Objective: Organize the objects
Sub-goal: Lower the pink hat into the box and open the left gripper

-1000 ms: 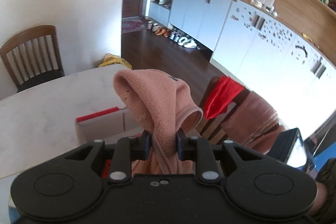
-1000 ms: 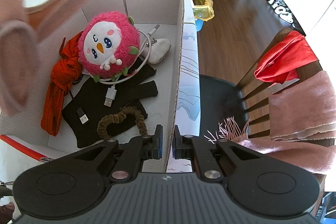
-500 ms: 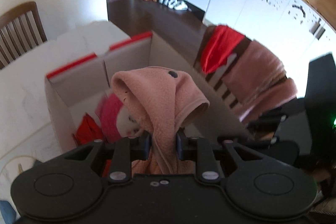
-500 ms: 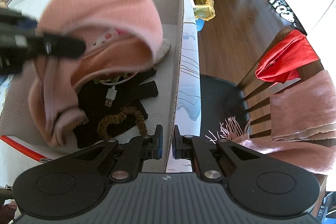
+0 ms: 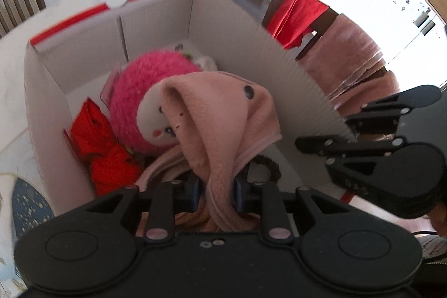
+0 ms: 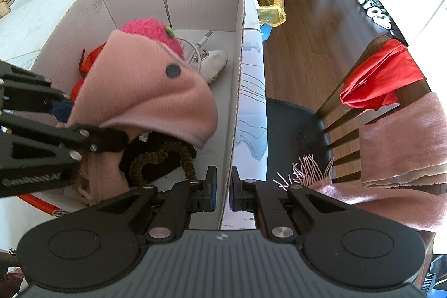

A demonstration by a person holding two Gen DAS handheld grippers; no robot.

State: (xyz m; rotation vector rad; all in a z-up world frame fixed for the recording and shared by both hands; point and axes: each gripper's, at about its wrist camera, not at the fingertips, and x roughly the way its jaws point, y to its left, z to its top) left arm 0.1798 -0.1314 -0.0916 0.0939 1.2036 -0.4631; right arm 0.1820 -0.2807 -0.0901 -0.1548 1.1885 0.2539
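Fleece lowered into the box

Left gripper point(image 5: 215, 193) had its fingers clamped on the pink fleece hat point(image 5: 220, 113), which hung inside the white cardboard box point(image 6: 239, 52) over the pink plush toy point(image 5: 145, 91); farther right, the right gripper point(image 6: 223, 187) pinched the box's side wall between nearly closed fingers.
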